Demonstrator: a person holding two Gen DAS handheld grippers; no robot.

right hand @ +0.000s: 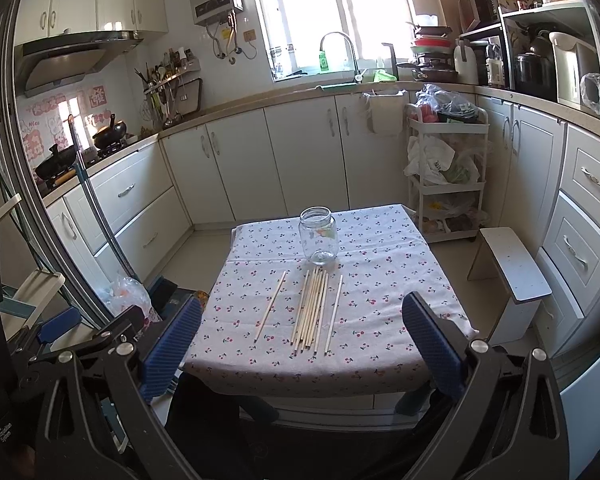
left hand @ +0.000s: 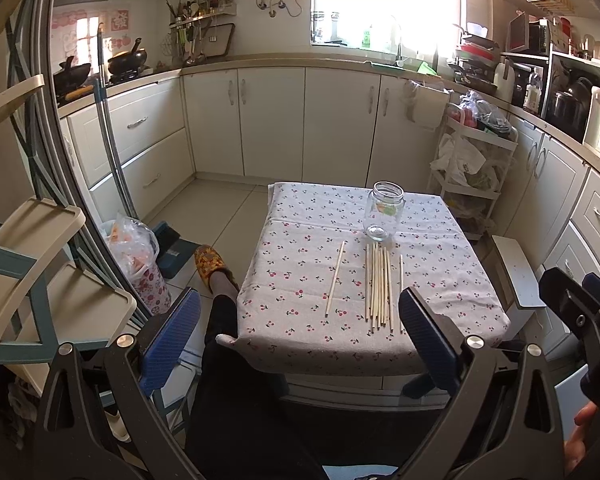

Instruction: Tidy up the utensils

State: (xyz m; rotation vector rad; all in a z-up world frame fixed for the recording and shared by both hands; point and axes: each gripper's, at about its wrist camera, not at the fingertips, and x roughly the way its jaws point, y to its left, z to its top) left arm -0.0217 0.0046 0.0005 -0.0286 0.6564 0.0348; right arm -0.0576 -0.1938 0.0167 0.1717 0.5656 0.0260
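Several wooden chopsticks (left hand: 378, 286) (right hand: 312, 308) lie side by side on the cherry-print tablecloth (left hand: 300, 248) (right hand: 380, 272), pointing away from me. One single stick (left hand: 335, 278) (right hand: 270, 306) lies apart to their left, another (left hand: 401, 292) (right hand: 334, 307) to their right. An empty clear glass jar (left hand: 384, 210) (right hand: 318, 238) stands upright just behind them. My left gripper (left hand: 300, 344) is open and empty, held before the table's near edge. My right gripper (right hand: 300, 348) is also open and empty, at the near edge.
A small white stool (right hand: 512, 272) stands right of the table. A white trolley with bags (right hand: 446, 172) is at the back right. A bagged bin (left hand: 140, 256) and a slippered foot (left hand: 212, 264) are left of the table. Kitchen cabinets surround the floor.
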